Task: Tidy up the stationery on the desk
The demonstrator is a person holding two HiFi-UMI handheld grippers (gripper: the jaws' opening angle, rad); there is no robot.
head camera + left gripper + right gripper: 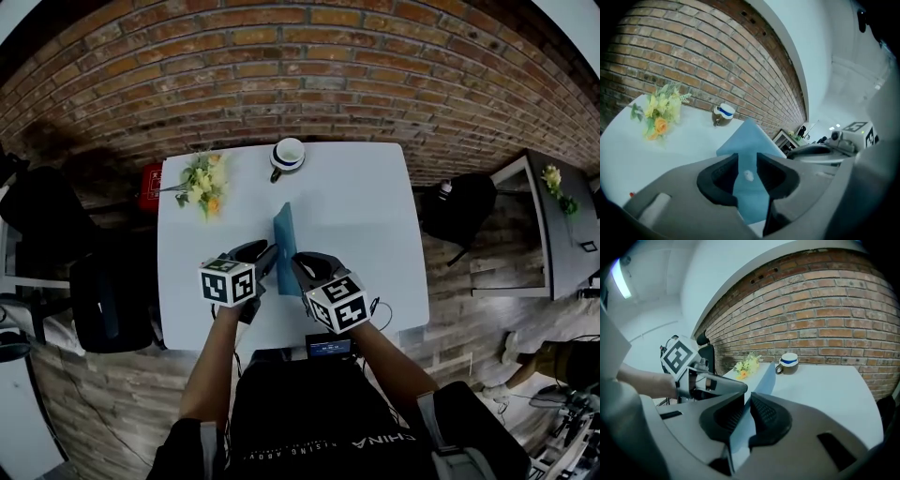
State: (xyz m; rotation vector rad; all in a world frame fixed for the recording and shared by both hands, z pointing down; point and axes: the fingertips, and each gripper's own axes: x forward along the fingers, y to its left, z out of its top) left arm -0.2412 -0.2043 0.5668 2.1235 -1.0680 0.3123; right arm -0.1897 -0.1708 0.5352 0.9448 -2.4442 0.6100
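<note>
A thin blue notebook point(285, 234) stands on its edge over the middle of the white desk point(375, 234), running away from me. My left gripper point(267, 259) is shut on its near end from the left, and my right gripper point(295, 268) from the right. In the left gripper view the blue notebook point(750, 140) fills the gap between the dark jaws of the left gripper point(747, 176). In the right gripper view the right gripper point(746, 413) pinches the notebook point(764, 376), seen edge-on. The left gripper point(708, 380) is close on the other side.
A white mug with a blue band point(287, 156) stands at the desk's far edge, and a yellow flower bunch point(203, 183) lies at the far left. A brick wall is behind the desk. Black chairs point(47, 225) are to the left and a dark bag point(459, 208) to the right.
</note>
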